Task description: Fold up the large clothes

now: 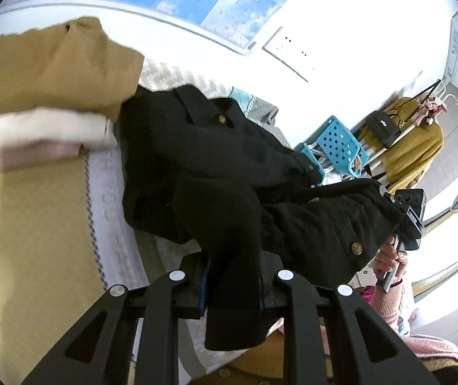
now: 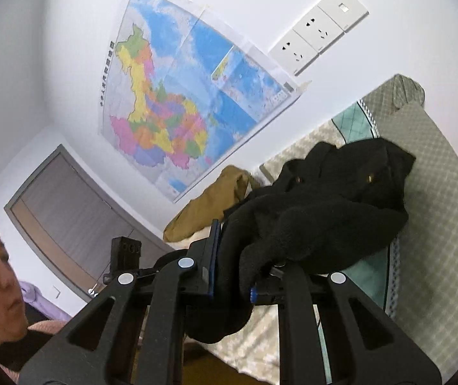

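Here, left gripper (image 1: pixel 233 284) and right gripper (image 2: pixel 232 280) pinching thick fuzzy black coat (image 1: pixel 216 160), brass buttons.

1. This is a bedroom in a home: a bed with a grey-and-white patterned quilted cover (image 2: pixel 428 173) fills the lower right of the right wrist view, against a plain white wall.
2. A large coloured paper wall map (image 2: pixel 177 96) is stuck to that wall, beside a row of white plastic wall sockets (image 2: pixel 312 35).
3. Clothes lie loose on the bed: a black button-front coat (image 1: pixel 216 160) in the middle and a tan fabric garment (image 1: pixel 49 67) towards its far edge.
4. Off the bed's side stands a white clothes rail (image 1: pixel 399 134) hung with a mustard-yellow garment (image 1: pixel 408 157) and a black handbag (image 1: pixel 384 126), next to a blue perforated plastic basket (image 1: pixel 338 144).
5. A grey-framed closed door (image 2: pixel 68 221) sits in the room's corner.
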{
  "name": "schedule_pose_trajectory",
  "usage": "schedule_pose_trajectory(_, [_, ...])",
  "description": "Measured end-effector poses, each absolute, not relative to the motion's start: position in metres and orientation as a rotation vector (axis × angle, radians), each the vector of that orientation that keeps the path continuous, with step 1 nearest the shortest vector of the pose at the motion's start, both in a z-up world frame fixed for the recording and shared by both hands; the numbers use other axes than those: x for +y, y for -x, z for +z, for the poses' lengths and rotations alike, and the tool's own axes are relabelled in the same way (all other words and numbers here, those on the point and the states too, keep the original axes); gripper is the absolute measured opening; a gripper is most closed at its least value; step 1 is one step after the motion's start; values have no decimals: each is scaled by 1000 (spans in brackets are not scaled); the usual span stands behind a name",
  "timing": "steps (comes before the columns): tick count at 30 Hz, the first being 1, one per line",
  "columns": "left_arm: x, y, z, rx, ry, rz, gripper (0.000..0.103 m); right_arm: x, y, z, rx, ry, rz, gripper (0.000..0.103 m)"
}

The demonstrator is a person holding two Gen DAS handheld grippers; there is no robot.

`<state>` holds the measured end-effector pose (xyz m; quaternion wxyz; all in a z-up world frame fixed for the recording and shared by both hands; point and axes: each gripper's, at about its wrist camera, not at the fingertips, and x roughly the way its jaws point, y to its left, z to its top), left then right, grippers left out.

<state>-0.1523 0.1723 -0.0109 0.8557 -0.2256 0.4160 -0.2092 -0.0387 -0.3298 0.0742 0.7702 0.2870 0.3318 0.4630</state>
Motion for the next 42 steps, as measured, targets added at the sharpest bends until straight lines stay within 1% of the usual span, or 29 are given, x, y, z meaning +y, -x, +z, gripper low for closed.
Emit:
schedule_pose_trajectory(8, [180,126,16,843,425,-423,20,-315,-1,90,717,-635,989,14])
schedule_pose_trajectory(16, [190,102,23,849,413,-402,20,-302,-31,94,736,-651,960,14])
schedule_pose_trajectory(42, [201,52,48,859,342,-335,20,-281,-79,99,775,-647,921,14])
